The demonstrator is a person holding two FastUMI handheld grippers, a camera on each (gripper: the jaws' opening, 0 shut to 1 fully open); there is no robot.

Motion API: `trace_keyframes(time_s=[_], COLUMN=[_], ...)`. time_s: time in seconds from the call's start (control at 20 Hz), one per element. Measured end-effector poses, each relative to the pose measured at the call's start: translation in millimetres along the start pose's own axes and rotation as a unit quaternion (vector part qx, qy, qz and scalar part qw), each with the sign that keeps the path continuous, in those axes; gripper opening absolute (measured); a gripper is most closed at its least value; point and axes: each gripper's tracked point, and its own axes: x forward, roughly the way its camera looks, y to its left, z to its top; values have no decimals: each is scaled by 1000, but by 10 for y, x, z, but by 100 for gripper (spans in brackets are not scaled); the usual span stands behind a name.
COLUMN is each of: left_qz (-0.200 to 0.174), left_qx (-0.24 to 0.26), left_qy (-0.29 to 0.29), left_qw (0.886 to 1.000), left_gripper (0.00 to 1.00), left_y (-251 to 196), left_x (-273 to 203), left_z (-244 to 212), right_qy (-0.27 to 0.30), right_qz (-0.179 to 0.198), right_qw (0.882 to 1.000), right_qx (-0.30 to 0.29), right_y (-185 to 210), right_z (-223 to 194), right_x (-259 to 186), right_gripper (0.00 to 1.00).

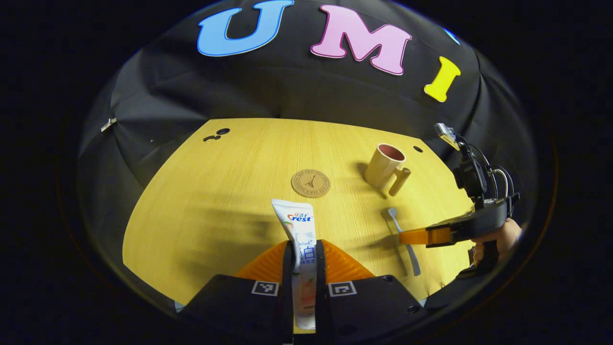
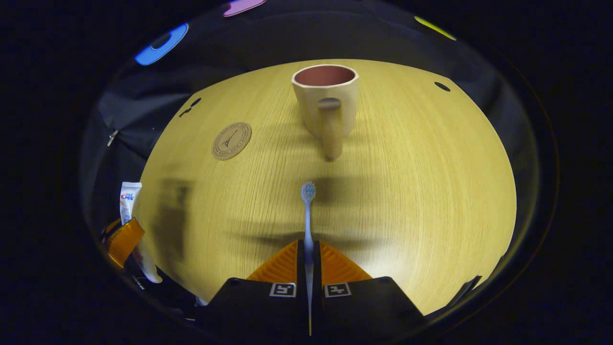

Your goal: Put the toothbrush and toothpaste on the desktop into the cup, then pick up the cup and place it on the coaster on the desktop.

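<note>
Here the left tongs (image 1: 303, 268) pinch the toothpaste (image 1: 300, 239), which sticks out ahead of them over the desk (image 1: 215, 201). The right tongs (image 2: 309, 268) pinch the toothbrush (image 2: 308, 215), bristles pointing ahead at the cup (image 2: 326, 98). The coaster (image 2: 232, 140) lies ahead and to the left of them, apart from the cup.

One toothpaste tube (image 1: 300, 239), one toothbrush (image 2: 308, 215) and one cup (image 2: 326, 98) are here. There is one coaster (image 1: 311, 183) on one desktop (image 2: 421, 191).

Toothpaste (image 1: 300, 230), toothbrush (image 2: 308, 215) gripped (cup (image 2: 326, 98) upright).
</note>
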Motion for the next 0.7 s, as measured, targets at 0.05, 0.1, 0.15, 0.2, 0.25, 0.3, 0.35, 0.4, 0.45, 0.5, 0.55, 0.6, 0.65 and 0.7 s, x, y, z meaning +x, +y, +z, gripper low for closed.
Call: trace_keyframes(time_s=[0.05, 0.1, 0.15, 0.2, 0.25, 0.3, 0.35, 0.4, 0.45, 0.5, 0.55, 0.6, 0.65, 0.7], left_qz=[1, 1, -3, -10, -15, -21, -28, -34, -42, -52, -60, -68, -77, -87], left_qx=[1, 2, 5, 7, 8, 8, 7, 4, 0, -5, -10, -15, -19, -23], left_qy=[-5, -11, -16, -22, -28, -36, -48, -66, -88, -109, -127, -144, -158, -167], left_qw=[1000, 1000, 1000, 1000, 999, 999, 998, 997, 995, 993, 990, 987, 984, 982], left_gripper=[23, 23, 23, 23, 23, 23, 23, 23, 23, 23, 23, 23, 23, 23], left_y=[-43, -100, -176, -265, -350, -442, -549, -652, -751, -860, -955, -1040, -1127, -1216], left_x=[37, 79, 115, 149, 178, 210, 236, 245, 268, 302, 339, 362, 399, 461], left_z=[86, 172, 262, 343, 443, 541, 681, 837, 1018, 1196, 1362, 1513, 1668, 1792], right_qy=[-12, -21, -27, -35, -41, -47, -54, -61, -68, -72, -76, -78, -80, -80], right_qz=[4, 7, 7, 10, 14, 19, 23, 27, 30, 32, 35, 38, 41, 43], right_qw=[1000, 1000, 999, 999, 999, 999, 998, 998, 997, 997, 996, 996, 996, 996], right_qx=[-4, -13, -22, -24, -19, -9, 0, 7, 11, 14, 15, 17, 18, 21], right_y=[-49, -115, -194, -237, -289, -352, -414, -483, -549, -621, -686, -744, -805, -874], right_z=[67, 145, 207, 265, 315, 361, 412, 451, 482, 504, 519, 527, 537, 531], right_x=[-58, -121, -180, -226, -277, -331, -391, -448, -503, -560, -607, -659, -708, -753], right_gripper=[7, 7, 7, 6, 6, 6, 6, 6, 6, 6, 6, 6, 6, 6])
